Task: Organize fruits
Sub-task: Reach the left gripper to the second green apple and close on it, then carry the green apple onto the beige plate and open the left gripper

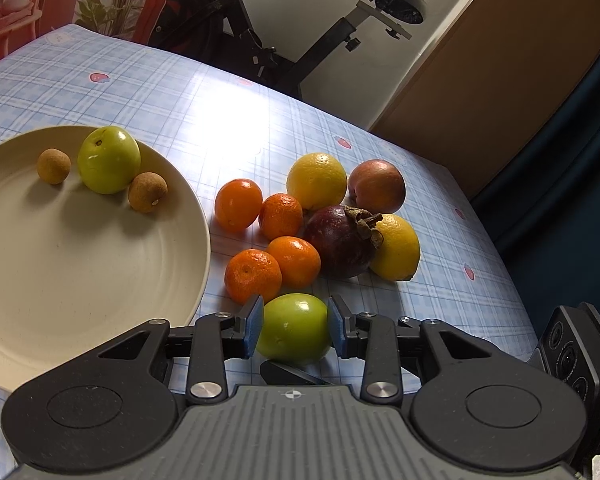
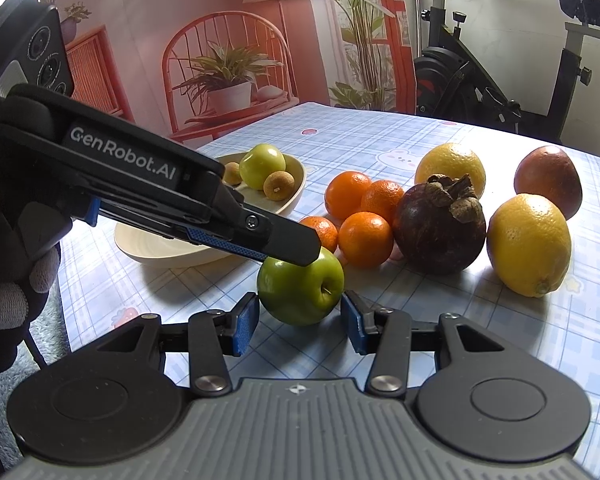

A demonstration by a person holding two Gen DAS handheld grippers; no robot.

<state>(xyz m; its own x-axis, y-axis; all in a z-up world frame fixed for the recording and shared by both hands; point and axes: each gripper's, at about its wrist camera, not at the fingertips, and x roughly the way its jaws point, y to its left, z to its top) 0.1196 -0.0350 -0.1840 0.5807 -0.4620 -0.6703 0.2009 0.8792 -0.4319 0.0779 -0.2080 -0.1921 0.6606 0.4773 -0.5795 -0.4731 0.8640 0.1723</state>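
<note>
A: From the left wrist, our left gripper pinches the green apple on the table, just right of the cream plate.

B: From the right wrist, our right gripper flanks that apple right of the plate; we cannot tell if its pads touch.

Bright daylight, white glare on the tablecloth, soft shadows, fisheye-bent edges.
</note>
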